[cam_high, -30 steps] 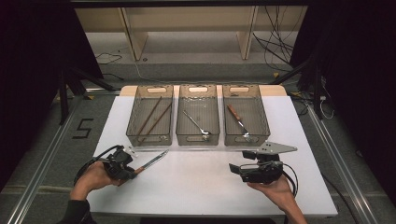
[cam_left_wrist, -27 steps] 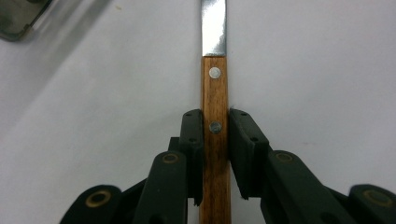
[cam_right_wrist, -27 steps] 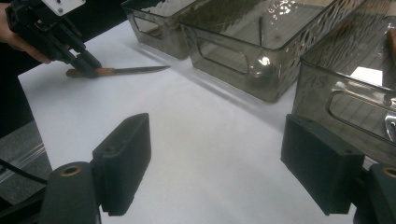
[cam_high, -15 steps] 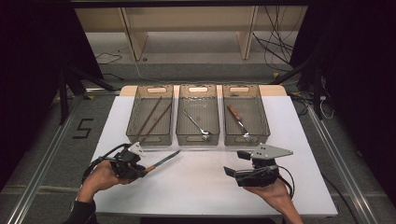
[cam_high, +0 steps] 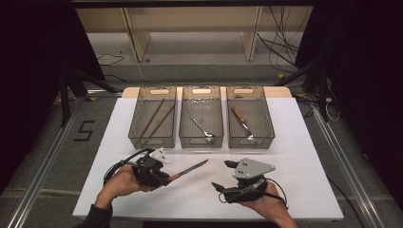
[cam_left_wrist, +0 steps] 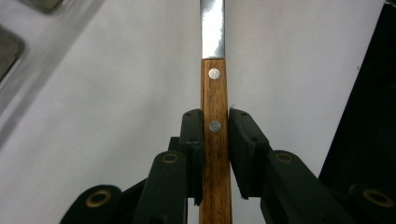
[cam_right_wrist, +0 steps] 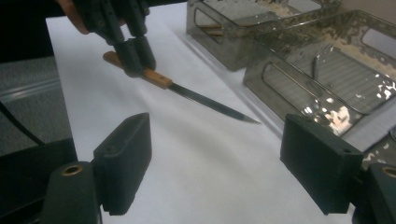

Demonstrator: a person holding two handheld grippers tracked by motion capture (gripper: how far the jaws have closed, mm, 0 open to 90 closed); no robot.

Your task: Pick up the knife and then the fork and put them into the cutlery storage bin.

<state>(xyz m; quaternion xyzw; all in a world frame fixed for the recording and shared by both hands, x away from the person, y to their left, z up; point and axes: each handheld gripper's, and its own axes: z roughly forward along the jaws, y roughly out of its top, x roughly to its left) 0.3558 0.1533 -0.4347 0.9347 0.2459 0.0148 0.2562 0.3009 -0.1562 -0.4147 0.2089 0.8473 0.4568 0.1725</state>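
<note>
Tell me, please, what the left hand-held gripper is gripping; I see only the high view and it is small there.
Observer: The left hand-held gripper is shut on a knife, by its wooden handle with two metal rivets.
Operator: Where along the handle do the jaws close?
Observer: At the lower rivet; the upper rivet and the blade stick out beyond them.
Operator: And is the right hand-held gripper holding anything?
Observer: No. The right hand-held gripper is wide open, with bare white table between its jaws.
</note>
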